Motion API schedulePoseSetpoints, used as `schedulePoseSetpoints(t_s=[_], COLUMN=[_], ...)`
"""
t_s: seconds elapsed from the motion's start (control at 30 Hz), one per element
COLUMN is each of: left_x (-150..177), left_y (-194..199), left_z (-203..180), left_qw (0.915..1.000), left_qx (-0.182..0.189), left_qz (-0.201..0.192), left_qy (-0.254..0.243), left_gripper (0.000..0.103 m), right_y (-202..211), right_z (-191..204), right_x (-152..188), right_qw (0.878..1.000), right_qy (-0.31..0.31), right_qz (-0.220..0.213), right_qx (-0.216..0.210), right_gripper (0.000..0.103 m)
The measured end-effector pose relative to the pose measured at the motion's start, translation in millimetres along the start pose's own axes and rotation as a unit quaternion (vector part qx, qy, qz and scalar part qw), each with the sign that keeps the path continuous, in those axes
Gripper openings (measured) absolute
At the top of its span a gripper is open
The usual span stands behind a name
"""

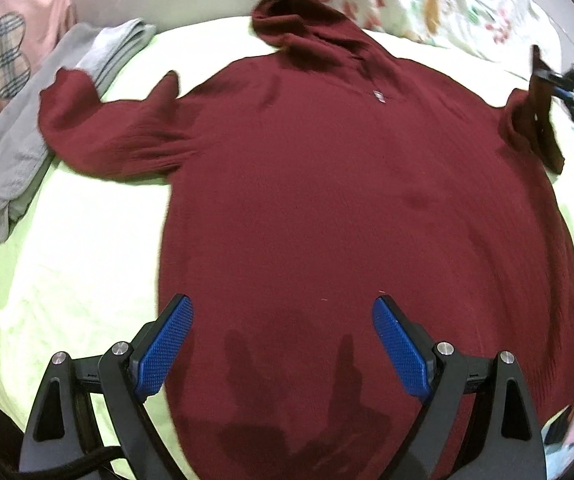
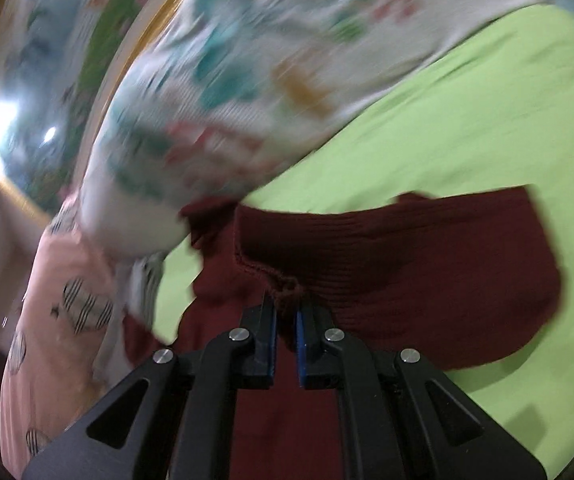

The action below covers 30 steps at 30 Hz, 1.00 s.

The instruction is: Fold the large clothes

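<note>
Below the left gripper (image 1: 283, 344), whose blue pads (image 1: 167, 346) stand wide apart with nothing between them, a dark red hoodie (image 1: 327, 200) lies spread flat on a light green sheet (image 1: 79, 272); the gripper's shadow falls on the hem just under it. Ahead of this gripper the hood (image 1: 287, 20) points toward a floral pillow (image 1: 427, 0). Far ahead to its left one sleeve (image 1: 99, 124) stretches out and its cuff overlaps a folded grey cloth (image 1: 19, 152), with a pink heart-print pillow (image 1: 11, 52) beyond. Far to its right the right gripper (image 1: 543, 76) pinches the other sleeve cuff and lifts it off the sheet. Right wrist view, heavily blurred: the right gripper (image 2: 285, 320) is clamped tight on the ribbed cuff (image 2: 387, 264), fabric bunched between the nearly closed jaws, cuff hanging just ahead of the fingers, the hoodie (image 2: 279, 420) body below, green sheet (image 2: 467, 140) to the right and beyond, floral pillow (image 2: 227, 100) ahead left.
</note>
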State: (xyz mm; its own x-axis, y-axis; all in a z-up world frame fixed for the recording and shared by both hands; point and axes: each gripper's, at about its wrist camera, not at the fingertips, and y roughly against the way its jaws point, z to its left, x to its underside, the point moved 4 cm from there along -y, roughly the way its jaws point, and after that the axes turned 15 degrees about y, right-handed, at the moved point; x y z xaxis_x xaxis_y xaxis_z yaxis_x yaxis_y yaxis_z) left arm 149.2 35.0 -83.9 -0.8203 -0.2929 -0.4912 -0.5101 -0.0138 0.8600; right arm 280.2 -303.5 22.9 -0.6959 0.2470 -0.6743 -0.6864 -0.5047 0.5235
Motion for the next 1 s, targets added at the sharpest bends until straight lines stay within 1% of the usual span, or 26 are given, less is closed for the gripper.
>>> schedulePoseSetpoints(t_s=[0.1,0.17,0.23,0.3,0.33,0.4,0.43,0.57,0.6,0.63,0.67,0.7,0.73,0.8,0.9,1.0], left_x=[-2.4,-4.3,-7.4,-10.9,-12.0,-15.7,-17.8,-27.1,-29.5,-32.8,-35.8,-39.5,-44.7,-54.9,-75.5,-100.6], left_y=[-2.0,-3.0,-4.9,-6.9,-6.9,-8.2,-8.6,-10.9,-12.1,-13.7,-15.3,-16.9,-19.1,-23.6,-35.4,-59.6], left_z=[10.4,17.0,22.6,28.0,31.0,34.2,35.6,39.2,39.2,39.2,38.7,37.8,35.6,30.9,20.5,11.4], left_qw=[0.9998,0.9997,0.9997,0.9994,0.9993,0.9991,0.9991,0.9988,0.9987,0.9985,0.9983,0.9982,0.9980,0.9974,0.9956,0.9924], left_qx=[0.009,0.012,0.014,0.019,0.020,0.020,0.019,0.021,0.023,0.026,0.028,0.031,0.037,0.048,0.074,0.098], left_qz=[0.005,0.003,0.001,0.001,0.001,0.000,-0.001,-0.006,-0.005,-0.005,-0.004,-0.004,-0.005,-0.004,-0.005,0.015], left_qy=[0.018,0.019,0.022,0.027,0.032,0.036,0.038,0.044,0.046,0.048,0.050,0.051,0.052,0.053,0.056,0.073], left_gripper=[0.092,0.092,0.092,0.092,0.092,0.092,0.092,0.092,0.092,0.092,0.092,0.092,0.092,0.092,0.092,0.092], right_y=[-56.7,-97.2,-124.7,-161.3,-165.9,-190.9,-203.1,-228.7,-235.4,-237.6,-240.5,-241.9,-238.1,-223.0,-191.1,-151.8], right_z=[44.4,76.5,102.0,131.1,137.0,155.4,163.4,177.0,177.3,175.3,171.5,167.9,163.5,155.4,141.5,120.6], right_x=[16.5,30.5,44.2,59.0,65.6,81.2,87.8,104.3,108.8,110.4,113.2,115.7,116.3,111.6,102.8,98.3], right_qw=[0.998,0.995,0.992,0.988,0.986,0.981,0.980,0.974,0.972,0.971,0.969,0.967,0.966,0.971,0.980,0.987], right_qy=[-0.002,0.000,0.008,0.024,0.026,0.031,0.036,0.035,0.030,0.024,0.012,-0.003,-0.016,-0.016,-0.008,-0.014], right_qz=[0.033,0.058,0.077,0.104,0.111,0.134,0.144,0.168,0.177,0.183,0.191,0.200,0.198,0.177,0.145,0.114], right_qx=[-0.051,-0.078,-0.098,-0.113,-0.118,-0.134,-0.135,-0.148,-0.150,-0.153,-0.156,-0.161,-0.167,-0.160,-0.135,-0.108], right_gripper=[0.008,0.008,0.008,0.008,0.008,0.008,0.008,0.008,0.011,0.013,0.020,0.033,0.038,0.040,0.040,0.040])
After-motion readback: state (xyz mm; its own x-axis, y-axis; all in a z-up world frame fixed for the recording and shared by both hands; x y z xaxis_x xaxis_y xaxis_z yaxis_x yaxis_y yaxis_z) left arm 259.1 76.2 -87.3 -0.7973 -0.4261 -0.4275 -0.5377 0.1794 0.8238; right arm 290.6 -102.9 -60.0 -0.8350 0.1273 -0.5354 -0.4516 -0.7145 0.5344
